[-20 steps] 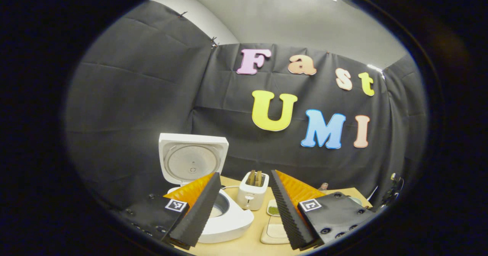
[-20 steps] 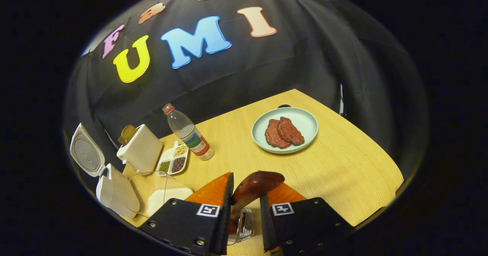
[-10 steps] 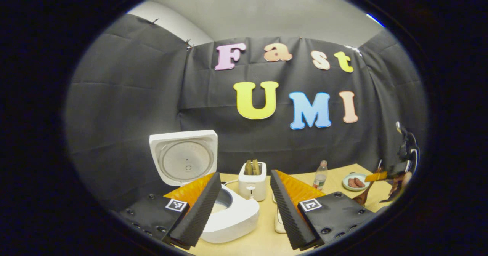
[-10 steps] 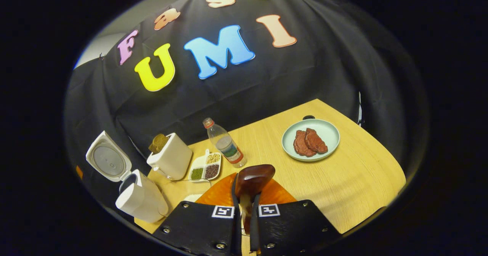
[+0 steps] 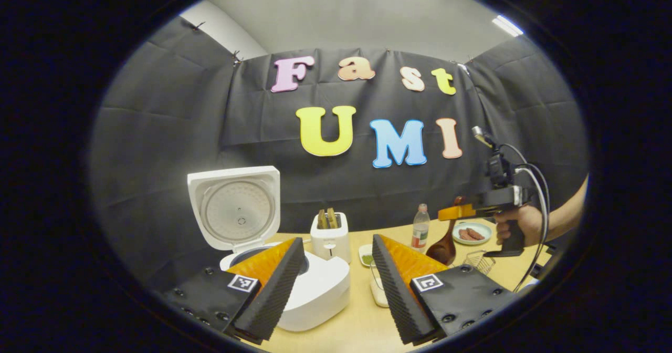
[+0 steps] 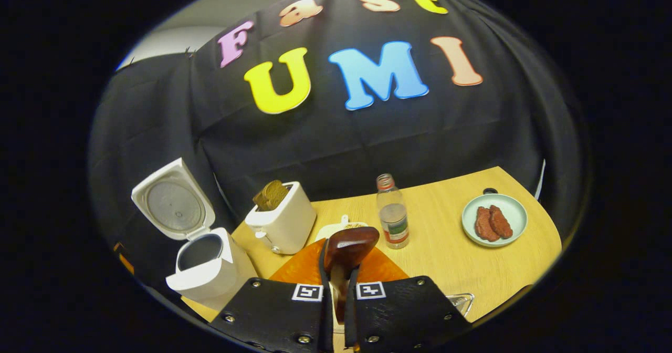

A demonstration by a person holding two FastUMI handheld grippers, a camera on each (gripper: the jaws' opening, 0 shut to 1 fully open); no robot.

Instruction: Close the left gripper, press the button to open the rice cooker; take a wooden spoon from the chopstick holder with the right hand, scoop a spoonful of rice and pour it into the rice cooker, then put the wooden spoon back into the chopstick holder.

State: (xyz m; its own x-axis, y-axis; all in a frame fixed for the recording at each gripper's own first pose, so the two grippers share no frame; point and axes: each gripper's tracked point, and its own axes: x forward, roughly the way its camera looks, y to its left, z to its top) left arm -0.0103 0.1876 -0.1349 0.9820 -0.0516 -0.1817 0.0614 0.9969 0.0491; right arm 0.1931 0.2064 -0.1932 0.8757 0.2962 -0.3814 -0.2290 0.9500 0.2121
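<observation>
Right gripper point(image 6: 338, 269) clamped on wooden spoon point(image 6: 346, 248), bowl end up, above the table point(image 6: 446, 248). Left gripper point(image 5: 336, 274) fingers spread, holding nothing, over rice cooker point(image 5: 310, 290), whose lid point(image 5: 236, 206) stands open. Toaster point(image 6: 283, 221) beside cooker.

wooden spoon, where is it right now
The wooden spoon is clamped in the right gripper, held above the table in front of the bottle.

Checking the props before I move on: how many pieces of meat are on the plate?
2. Both lie side by side on the plate at the table's far right corner: the left piece touches the right piece. Nothing seems hidden beneath them.
</observation>
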